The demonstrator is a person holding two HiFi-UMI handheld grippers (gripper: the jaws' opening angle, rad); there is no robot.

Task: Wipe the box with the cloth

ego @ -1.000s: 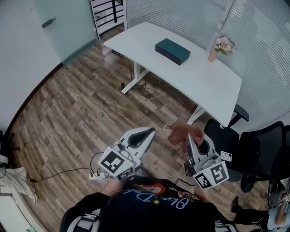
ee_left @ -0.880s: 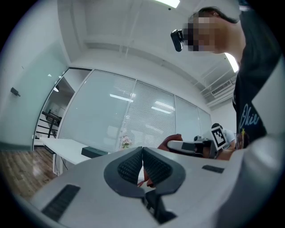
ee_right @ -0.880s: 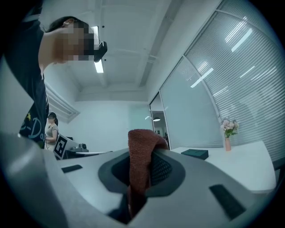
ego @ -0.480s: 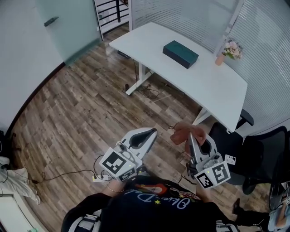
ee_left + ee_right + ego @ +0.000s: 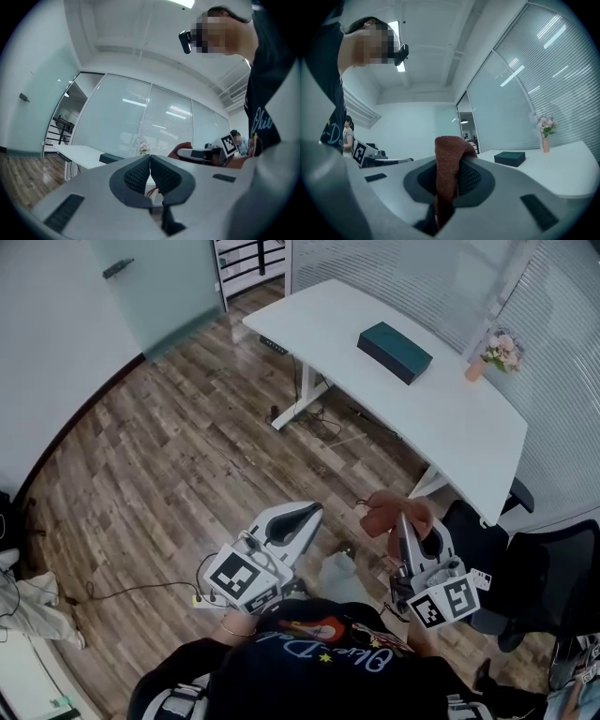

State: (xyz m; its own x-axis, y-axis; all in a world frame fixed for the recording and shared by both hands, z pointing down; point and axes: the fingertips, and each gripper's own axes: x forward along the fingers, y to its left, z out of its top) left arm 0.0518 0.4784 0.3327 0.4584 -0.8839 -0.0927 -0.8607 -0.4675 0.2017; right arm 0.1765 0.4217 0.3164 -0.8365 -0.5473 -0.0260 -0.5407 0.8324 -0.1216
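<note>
Desk [image 5: 441,418] carries box [image 5: 395,352] lengthwise along it; right gripper [image 5: 457,171] clamps cloth [image 5: 446,154].

The head view looks steeply down from high up, with the desk [image 5: 450,418] well ahead. Both gripper views sit close behind their own jaws, facing that desk and sharing its box [image 5: 509,158].

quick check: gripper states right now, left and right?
left gripper: closed, jaws together, nothing between them.
right gripper: closed on the brown cloth.
</note>
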